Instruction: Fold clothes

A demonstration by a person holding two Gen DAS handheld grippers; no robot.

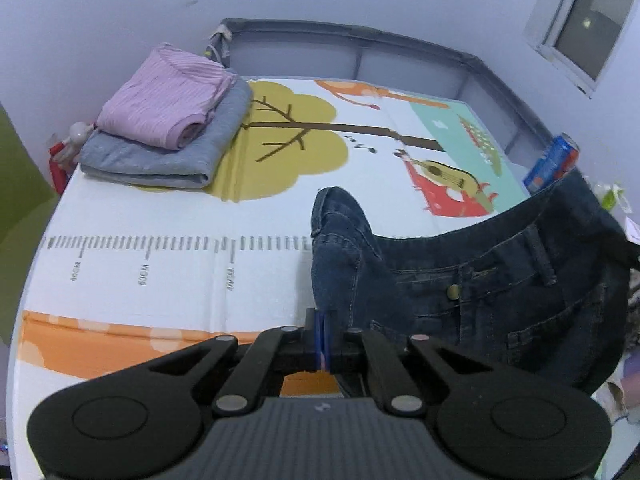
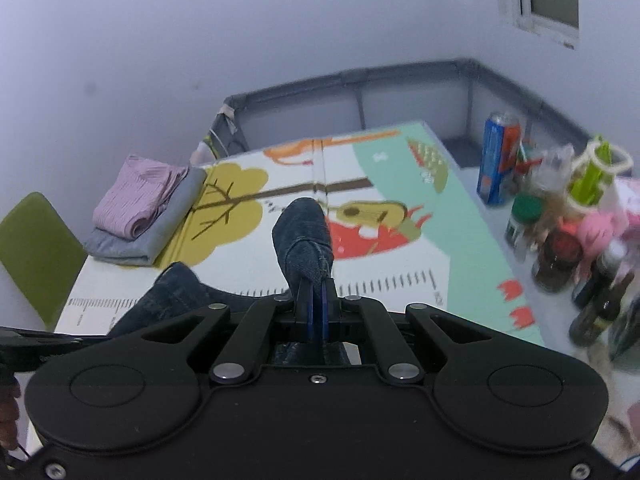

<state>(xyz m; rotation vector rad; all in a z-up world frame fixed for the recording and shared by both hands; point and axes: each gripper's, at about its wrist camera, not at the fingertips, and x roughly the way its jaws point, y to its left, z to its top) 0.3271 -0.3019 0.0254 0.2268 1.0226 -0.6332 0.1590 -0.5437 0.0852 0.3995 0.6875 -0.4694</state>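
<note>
Pinching dark jeans (image 1: pixel 460 280) at lower centre, left gripper (image 1: pixel 322 344) pressed together | right gripper (image 2: pixel 316 312) clamps denim too | only right view shows bottles (image 2: pixel 560 256), right edge | folded pile (image 1: pixel 168 116) upper left

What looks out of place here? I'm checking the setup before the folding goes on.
Nothing is spilled or damaged. The jeans hang bunched between both tongs, unfolded. The folded stack sits neatly at the mat's far corner. Only the crowded bottles and can along the mat's right edge look odd beside laundry.
</note>
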